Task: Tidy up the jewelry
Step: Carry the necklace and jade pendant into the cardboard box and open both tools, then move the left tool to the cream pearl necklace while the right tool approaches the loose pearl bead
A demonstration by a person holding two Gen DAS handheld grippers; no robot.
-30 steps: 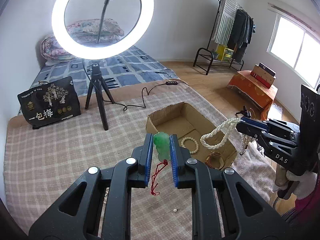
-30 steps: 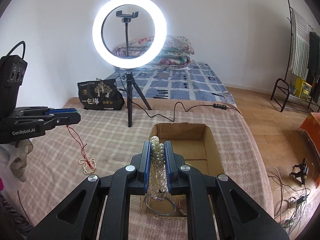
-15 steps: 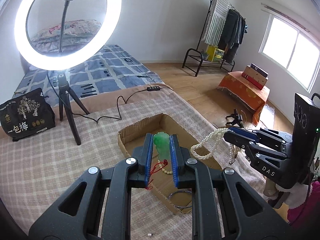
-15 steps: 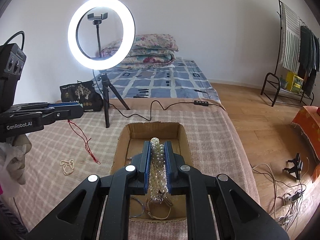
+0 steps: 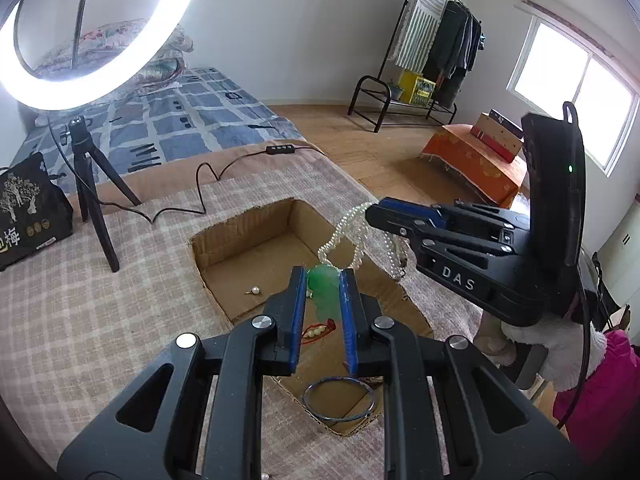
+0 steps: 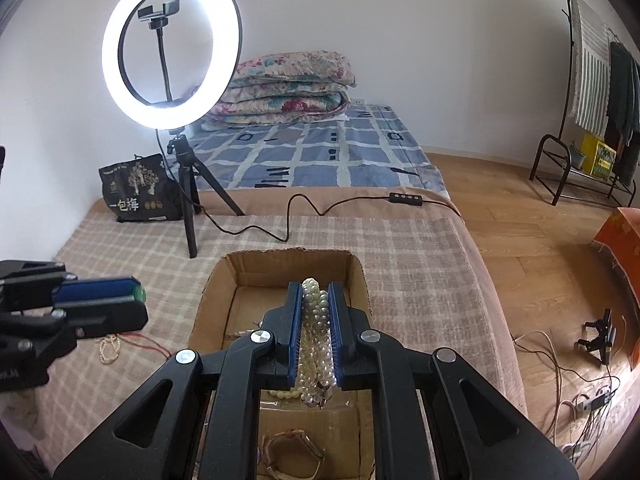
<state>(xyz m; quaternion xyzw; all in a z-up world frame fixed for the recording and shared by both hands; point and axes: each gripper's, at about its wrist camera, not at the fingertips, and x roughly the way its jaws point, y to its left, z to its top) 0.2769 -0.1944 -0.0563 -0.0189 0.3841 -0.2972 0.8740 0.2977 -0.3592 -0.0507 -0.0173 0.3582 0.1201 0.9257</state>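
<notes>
Pearl necklace (image 6: 316, 332) clamped in right gripper (image 6: 316, 312); jade pendant (image 5: 325, 292) clamped in left gripper (image 5: 323, 300); lower both inside cardboard box (image 5: 248, 226), frame centre, before releasing.

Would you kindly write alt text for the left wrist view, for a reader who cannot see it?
The left gripper clamps a green jade pendant above an open cardboard box on a checked blanket. At right, the right gripper holds a pearl necklace over the box, which contains a loose pearl and a bangle.
</notes>
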